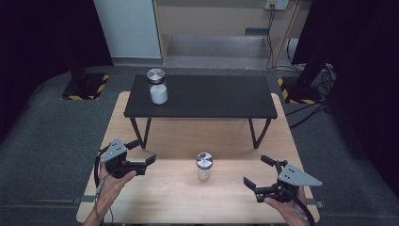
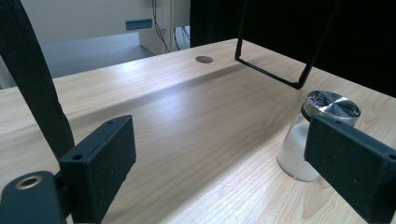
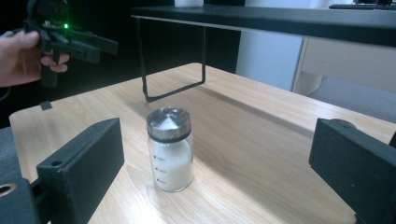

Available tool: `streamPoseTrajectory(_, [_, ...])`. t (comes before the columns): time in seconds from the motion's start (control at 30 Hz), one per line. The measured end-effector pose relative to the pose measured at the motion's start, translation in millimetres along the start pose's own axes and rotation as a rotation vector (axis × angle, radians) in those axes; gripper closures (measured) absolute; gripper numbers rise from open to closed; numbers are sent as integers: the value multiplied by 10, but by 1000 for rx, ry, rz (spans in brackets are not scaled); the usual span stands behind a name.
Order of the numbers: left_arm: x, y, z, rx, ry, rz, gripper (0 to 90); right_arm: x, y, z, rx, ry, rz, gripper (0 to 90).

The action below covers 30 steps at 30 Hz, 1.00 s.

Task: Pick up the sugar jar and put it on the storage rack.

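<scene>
2 jars on this set-up, both clear glass with ribbed, shiny metal caps and white powder inside. The near jar stands upright on the pale wooden table, roughly midway between my 2 grippers and touching neither. In the right gripper view its cap is domed and brushed, above a dark collar, and faint graduation marks run down the glass; the powder fills it nearly to the neck. The far jar stands upright at the left end of the black shelf, a flat matte slab on thin black bent-rod legs that stands on the table's far half.

My left gripper is spread wide, nothing between the jaws. Its pads are blocky, matte black rectangles with a fine grainy surface and small screw holes. It points toward the near jar, which sits beside the right-hand pad in the left gripper view, apart from it.

My right gripper is also spread wide, with a grey 3-cornered plate on top. The near jar stands ahead of it, in line with the gap, apart from both pads.

The table grain runs in long straight streaks, with a smooth satin sheen.
</scene>
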<state>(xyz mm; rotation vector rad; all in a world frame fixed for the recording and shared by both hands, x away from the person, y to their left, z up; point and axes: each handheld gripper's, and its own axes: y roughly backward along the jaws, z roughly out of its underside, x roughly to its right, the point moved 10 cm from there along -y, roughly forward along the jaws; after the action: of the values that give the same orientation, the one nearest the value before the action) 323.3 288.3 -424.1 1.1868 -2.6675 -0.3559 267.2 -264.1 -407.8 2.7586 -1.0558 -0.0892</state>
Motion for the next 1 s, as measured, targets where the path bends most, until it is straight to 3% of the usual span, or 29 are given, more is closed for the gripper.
streamPoseTrajectory(0.27, [11,-15,1,-8,-6,1,81,121,37,-397,-58,40,-11,19])
streamPoseTrajectory(0.5, [4,-20,5,-13,-1,1,81,137,-93,-664,-106,79,-40,21])
streamPoseTrajectory(1.0, [6,-20,10,-13,0,3,81,155,-642,-702,-262,114,-141,25])
